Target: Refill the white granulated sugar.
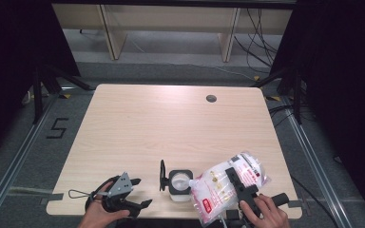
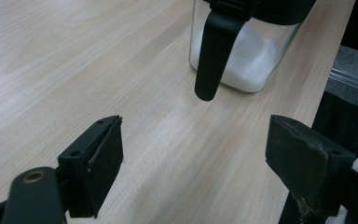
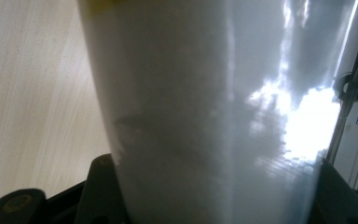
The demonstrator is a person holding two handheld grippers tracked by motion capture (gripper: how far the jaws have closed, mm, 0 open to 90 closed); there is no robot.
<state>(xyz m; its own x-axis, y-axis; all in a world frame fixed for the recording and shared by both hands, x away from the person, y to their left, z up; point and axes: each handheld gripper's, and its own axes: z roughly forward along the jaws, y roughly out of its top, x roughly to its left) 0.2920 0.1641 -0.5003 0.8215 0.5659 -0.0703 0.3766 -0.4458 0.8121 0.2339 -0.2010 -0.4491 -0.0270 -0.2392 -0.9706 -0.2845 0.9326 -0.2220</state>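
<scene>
I have my right gripper (image 1: 231,176) clamped on a clear plastic bag of white granules (image 1: 228,185), red print on its face, tilted with its lower corner reaching toward the open mouth of a small square glass jar (image 1: 180,184). In the right gripper view the bag (image 3: 205,112) sits between the jaws, both pressed against its sides. The jar stands close to the near edge of the wooden table (image 1: 171,128), its black lid (image 1: 162,175) swung up on the left side; in the left gripper view the jar (image 2: 242,56) already holds a layer of white granules. My left gripper (image 1: 135,192) rests at the near edge, left of the jar and apart from it, jaws spread with nothing between them. The whole far half of the table is free, out to the cable hole (image 1: 211,98) near the back right corner.
</scene>
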